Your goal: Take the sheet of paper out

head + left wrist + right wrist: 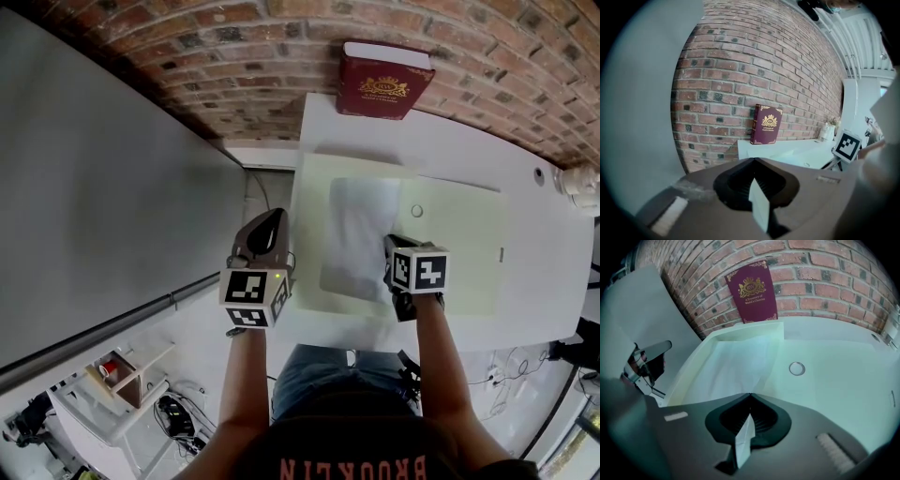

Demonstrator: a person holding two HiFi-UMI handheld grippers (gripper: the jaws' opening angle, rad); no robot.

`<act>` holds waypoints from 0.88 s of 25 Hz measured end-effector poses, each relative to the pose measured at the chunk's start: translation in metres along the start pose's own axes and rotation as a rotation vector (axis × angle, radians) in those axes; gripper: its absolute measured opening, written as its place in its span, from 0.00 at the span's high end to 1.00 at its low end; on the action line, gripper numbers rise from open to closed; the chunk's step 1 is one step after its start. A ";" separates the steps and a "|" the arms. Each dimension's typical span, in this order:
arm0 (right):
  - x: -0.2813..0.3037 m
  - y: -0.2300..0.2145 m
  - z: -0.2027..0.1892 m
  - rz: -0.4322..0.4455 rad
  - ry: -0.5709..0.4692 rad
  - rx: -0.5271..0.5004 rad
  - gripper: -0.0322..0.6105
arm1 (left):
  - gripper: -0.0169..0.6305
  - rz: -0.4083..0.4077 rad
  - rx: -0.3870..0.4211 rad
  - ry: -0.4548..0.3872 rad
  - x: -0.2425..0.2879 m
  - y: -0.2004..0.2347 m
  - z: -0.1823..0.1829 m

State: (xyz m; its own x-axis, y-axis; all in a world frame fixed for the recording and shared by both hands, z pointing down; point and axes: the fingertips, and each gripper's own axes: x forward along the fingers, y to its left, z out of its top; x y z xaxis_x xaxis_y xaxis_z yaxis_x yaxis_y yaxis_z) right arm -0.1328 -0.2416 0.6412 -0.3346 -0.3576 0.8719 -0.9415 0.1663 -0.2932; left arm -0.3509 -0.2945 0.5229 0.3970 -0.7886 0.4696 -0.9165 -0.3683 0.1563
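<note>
On the bench point(525, 281), inside the outline of a pale green folder point(459, 244), lies the one sheet of paper point(361, 234). It is white and slightly creased. Its near edge is at the right tongs point(392, 255). The head view shows only that these tongs sit at that edge. The right gripper view settles the grip: the right tongs point(750, 399) have their jaws together with a white fold of the sheet of paper point(736, 366) pinched between them.

The left tongs point(277, 225) are at the folder's left edge, just off the side of the bench. The left gripper view shows the left tongs point(754, 164) with jaws also together, clamped on a pale yellowish strip that looks like the folder's edge. The head view does not show that grip.

A small snap ring point(417, 211) sits on the folder, just right of the sheet. The right gripper view shows the snap ring point(797, 368) more clearly. Whether the sheet is under the folder's cover or on top of it, I cannot tell.

At the far edge of the bench one dark red book point(384, 82) stands against the brick wall point(234, 56). Only the two gripper views show the gold crest on its cover. A grey panel point(94, 187) fills the left side.

Counted: one sheet, one folder, one book, two tongs, and two marker cubes point(253, 298).
</note>
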 end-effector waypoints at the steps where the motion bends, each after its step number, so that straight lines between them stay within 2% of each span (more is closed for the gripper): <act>1: 0.000 0.000 -0.001 0.005 0.001 0.002 0.94 | 0.97 0.003 0.000 -0.001 -0.001 0.000 0.000; 22: -0.021 -0.032 0.004 0.067 0.007 -0.026 0.94 | 0.97 0.094 -0.014 -0.026 -0.017 -0.049 0.003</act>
State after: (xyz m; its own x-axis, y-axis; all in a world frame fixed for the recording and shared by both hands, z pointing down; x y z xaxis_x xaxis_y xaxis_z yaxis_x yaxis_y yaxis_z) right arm -0.0960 -0.2434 0.6308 -0.3961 -0.3389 0.8534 -0.9158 0.2135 -0.3403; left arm -0.3123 -0.2643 0.5043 0.3102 -0.8317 0.4604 -0.9503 -0.2851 0.1252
